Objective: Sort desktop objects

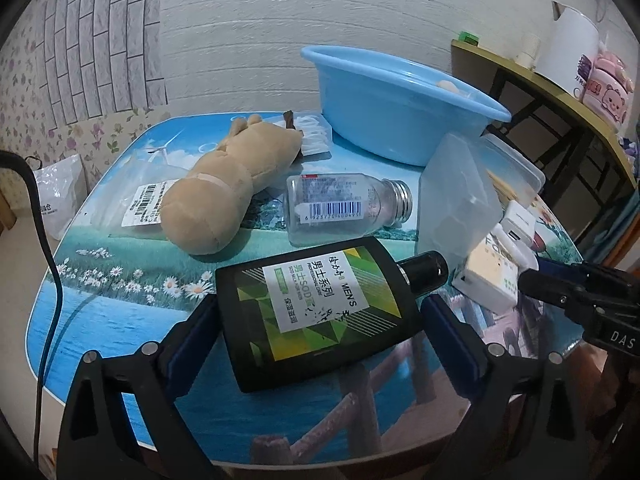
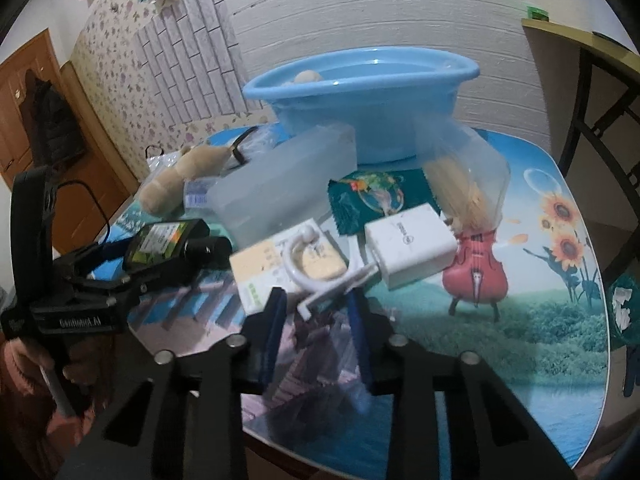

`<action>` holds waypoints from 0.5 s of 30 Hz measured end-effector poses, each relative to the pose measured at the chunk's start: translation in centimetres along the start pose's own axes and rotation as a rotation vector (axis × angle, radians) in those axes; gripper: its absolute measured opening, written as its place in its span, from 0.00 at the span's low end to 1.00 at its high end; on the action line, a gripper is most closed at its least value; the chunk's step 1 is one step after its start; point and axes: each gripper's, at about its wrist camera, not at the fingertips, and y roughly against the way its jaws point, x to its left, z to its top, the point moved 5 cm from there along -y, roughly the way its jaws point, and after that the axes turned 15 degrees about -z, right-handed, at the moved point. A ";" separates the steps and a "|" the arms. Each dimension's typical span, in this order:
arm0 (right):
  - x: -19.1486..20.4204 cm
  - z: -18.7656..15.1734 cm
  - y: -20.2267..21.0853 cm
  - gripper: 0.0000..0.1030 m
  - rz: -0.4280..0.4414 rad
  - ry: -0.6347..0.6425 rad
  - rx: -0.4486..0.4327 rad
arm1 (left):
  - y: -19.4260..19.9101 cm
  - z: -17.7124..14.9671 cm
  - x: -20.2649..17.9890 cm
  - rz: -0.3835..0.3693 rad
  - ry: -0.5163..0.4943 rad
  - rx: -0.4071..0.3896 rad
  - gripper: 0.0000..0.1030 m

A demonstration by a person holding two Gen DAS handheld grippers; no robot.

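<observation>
Sorting barely begun: blue basin [image 1: 400,92] at 12 o'clock of the worktop [image 1: 120,320] holds only one pale item, too hidden to name. Still out: plush toy [image 1: 224,188], clear bottle [image 1: 344,204], dark lotion bottle [image 1: 316,312], clear box [image 1: 456,204], white charger [image 2: 412,244], green packet [image 2: 372,196], yellow-white box [image 2: 280,268]. Left gripper [image 1: 316,320] fingers wide apart, straddling the lotion bottle, not pressing. Right gripper [image 2: 316,312] fingers look closed on a white plastic hook [image 2: 320,280] at worktop centre. Nearly everything left.
</observation>
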 end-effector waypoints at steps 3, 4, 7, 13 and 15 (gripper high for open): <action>-0.4 -0.7 0.2 0.22 -0.001 0.001 0.002 | 0.4 -0.1 0.2 -0.005 0.003 0.000 0.94; -0.6 -0.8 0.3 0.22 0.001 -0.005 0.000 | 0.5 -0.1 0.3 -0.005 0.003 0.000 0.94; -0.7 -0.9 0.6 0.22 0.004 -0.007 -0.004 | 0.9 -0.4 0.6 -0.008 0.004 -0.001 0.93; -0.1 -0.2 0.6 0.24 -0.016 -0.011 -0.014 | 1.5 -0.9 0.9 0.002 -0.004 0.001 0.93; 0.0 0.0 0.1 0.24 -0.028 -0.013 -0.005 | 1.6 -0.9 1.0 0.002 -0.005 0.000 0.94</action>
